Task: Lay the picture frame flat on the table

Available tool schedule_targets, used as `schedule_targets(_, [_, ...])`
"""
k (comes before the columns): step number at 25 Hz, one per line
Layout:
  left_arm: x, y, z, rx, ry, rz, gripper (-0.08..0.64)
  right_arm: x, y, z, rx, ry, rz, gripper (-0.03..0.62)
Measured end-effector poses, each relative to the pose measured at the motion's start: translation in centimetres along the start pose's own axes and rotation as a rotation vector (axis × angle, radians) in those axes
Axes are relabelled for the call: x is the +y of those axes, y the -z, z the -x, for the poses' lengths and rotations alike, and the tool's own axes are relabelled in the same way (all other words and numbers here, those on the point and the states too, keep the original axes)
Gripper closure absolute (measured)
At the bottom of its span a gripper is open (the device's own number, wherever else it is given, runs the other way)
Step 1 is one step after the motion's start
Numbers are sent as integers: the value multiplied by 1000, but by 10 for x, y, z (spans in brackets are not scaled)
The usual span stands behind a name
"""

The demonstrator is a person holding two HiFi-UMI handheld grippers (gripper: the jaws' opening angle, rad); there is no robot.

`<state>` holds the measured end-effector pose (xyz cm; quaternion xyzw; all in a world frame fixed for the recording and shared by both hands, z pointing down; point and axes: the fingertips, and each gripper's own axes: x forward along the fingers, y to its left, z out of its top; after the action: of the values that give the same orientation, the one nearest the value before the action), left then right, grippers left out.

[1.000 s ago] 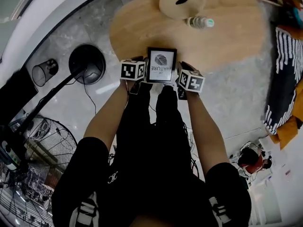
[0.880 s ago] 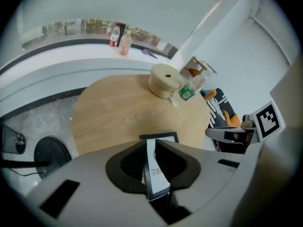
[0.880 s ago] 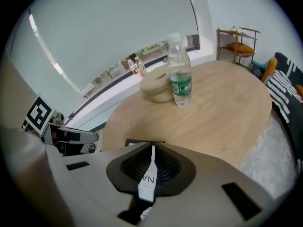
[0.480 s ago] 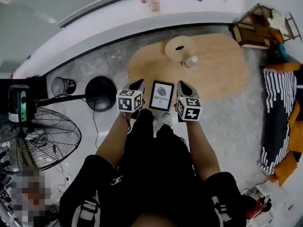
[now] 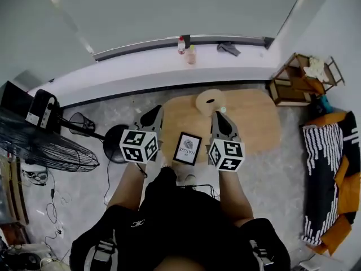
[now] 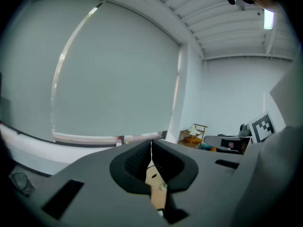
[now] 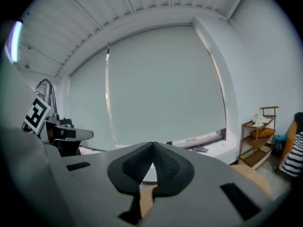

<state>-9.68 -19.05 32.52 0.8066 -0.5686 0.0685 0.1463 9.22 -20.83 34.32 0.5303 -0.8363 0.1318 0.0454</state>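
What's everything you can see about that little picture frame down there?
The picture frame is a small rectangle: thin black border, white print with a dark leaf-like motif and lettering. It seems to lie flat, face up, at the near edge of the oval wooden table. The left claw and right claw flank it without touching.

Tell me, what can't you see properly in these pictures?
Head view: the print on the black-framed picture on the oval wooden table is too small to read.
Head view: the small red-topped bottle on the white window ledge is too small to tell what it holds.
Gripper views: the left gripper and right gripper, fingers shut, hide the picture behind their grey bodies.
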Motion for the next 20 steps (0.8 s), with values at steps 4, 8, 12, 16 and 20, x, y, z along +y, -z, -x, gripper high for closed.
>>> schedule_targets(4, [-8,-44,41,-98,-77,-49,537,16,-63,34,-127,-32,43,580])
schedule_targets(8, [-8,-66,69,-140,-153,-114,537,30,-96,56,-205,-46,72,580])
schedule_targets(12, [-13,-80,80,-171,-171,-116,537,33,-107,65,-228,-53,66,580])
schedule_targets(16, [-13,-84,87,-186,-191,-106,537,36,-110,69,-236,-61,72,578])
schedule_targets(20, [-17,-84,89,-192,-192,-118,537,35,-109,72,-245,-57,79,578])
